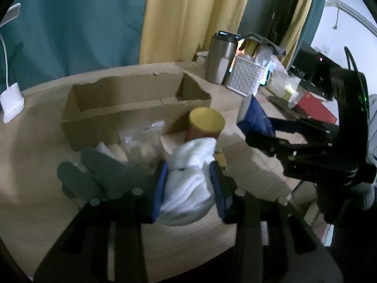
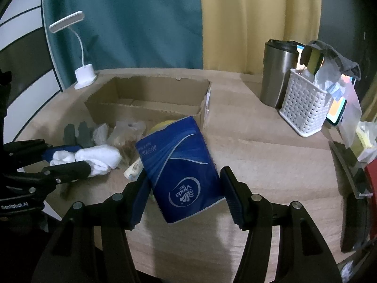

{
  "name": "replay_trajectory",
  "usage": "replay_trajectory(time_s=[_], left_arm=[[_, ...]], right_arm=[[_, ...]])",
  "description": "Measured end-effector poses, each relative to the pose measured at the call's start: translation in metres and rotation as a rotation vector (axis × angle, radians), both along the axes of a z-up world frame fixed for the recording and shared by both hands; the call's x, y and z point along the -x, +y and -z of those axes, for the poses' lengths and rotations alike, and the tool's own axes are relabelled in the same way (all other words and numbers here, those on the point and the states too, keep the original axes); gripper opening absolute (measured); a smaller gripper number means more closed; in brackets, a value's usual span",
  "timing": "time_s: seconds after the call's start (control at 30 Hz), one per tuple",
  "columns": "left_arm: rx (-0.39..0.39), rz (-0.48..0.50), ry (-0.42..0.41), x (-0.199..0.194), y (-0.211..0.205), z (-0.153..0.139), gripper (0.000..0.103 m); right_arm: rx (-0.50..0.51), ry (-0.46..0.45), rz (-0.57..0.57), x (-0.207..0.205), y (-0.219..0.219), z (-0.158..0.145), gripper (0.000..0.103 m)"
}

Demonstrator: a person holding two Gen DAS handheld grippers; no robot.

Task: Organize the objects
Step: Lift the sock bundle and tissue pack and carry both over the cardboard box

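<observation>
My left gripper (image 1: 189, 176) is shut on a rolled white sock bundle (image 1: 188, 184), held just above the wooden table (image 2: 271, 165); the bundle (image 2: 94, 156) also shows in the right wrist view between the left gripper (image 2: 68, 159) fingers. My right gripper (image 2: 183, 188) is shut on a blue tissue pack (image 2: 181, 172), lifted off the table; that pack (image 1: 255, 115) appears at the right gripper (image 1: 259, 132) in the left view. An open cardboard box (image 1: 132, 101) lies behind. A can with a yellow lid (image 1: 206, 122) stands in front of the box.
Grey gloves (image 1: 94, 172) and a clear plastic bag (image 1: 143, 139) lie by the box. A steel tumbler (image 2: 278, 73), a white basket (image 2: 304, 103), a phone (image 2: 337, 110) and a red box (image 1: 315, 108) crowd the right. A white desk lamp (image 2: 82, 70) stands back left.
</observation>
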State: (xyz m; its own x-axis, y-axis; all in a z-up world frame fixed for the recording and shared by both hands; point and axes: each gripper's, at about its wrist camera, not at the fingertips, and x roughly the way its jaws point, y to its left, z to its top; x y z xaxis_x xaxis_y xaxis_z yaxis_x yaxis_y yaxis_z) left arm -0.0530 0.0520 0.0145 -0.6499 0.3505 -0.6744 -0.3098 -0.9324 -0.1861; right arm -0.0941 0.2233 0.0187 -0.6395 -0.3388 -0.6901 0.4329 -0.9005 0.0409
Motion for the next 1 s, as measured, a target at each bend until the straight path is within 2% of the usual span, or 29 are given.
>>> replay_trajectory(time_s=[1.0], left_arm=[[-0.042,-0.040,0.057,0.045,-0.032,-0.034,0.038]], right_arm=[[0.001,0.030,-0.023,0.048,-0.031,-0.030,0.062]])
